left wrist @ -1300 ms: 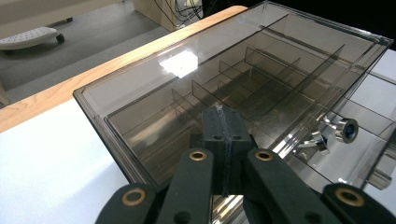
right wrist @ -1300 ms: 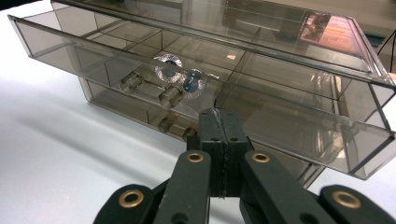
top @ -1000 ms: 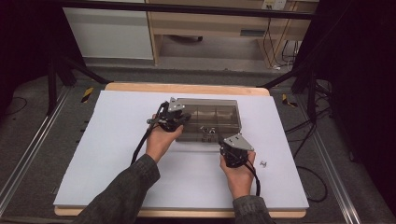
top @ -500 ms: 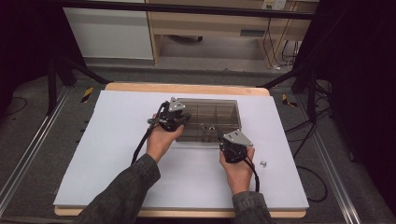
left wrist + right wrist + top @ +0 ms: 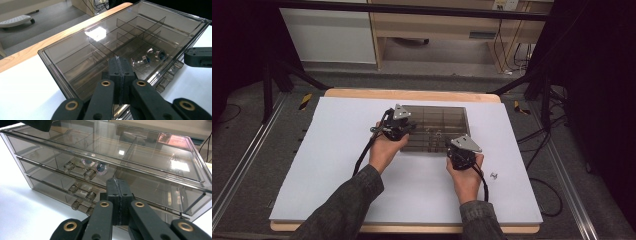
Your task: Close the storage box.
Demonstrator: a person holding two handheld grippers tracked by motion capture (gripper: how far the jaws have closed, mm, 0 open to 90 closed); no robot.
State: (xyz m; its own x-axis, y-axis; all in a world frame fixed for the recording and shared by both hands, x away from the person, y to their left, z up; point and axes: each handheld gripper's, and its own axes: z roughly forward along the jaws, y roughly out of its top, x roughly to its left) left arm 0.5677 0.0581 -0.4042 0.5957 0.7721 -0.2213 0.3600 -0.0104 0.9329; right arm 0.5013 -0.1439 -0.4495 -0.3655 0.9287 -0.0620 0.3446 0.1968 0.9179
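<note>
Hiding behind smoky drawer box [image 5: 140, 157]: small metal parts [image 5: 96, 167]

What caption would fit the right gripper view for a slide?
Shut right gripper facing the front of a smoky transparent plastic three-drawer organizer, with small shiny metal parts visible inside the top drawer.

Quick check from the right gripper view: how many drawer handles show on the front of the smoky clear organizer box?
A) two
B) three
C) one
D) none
B: on the front of the organizer box, three clear bar handles sit stacked one above another, one per drawer, just ahead of the shut right gripper.
</note>
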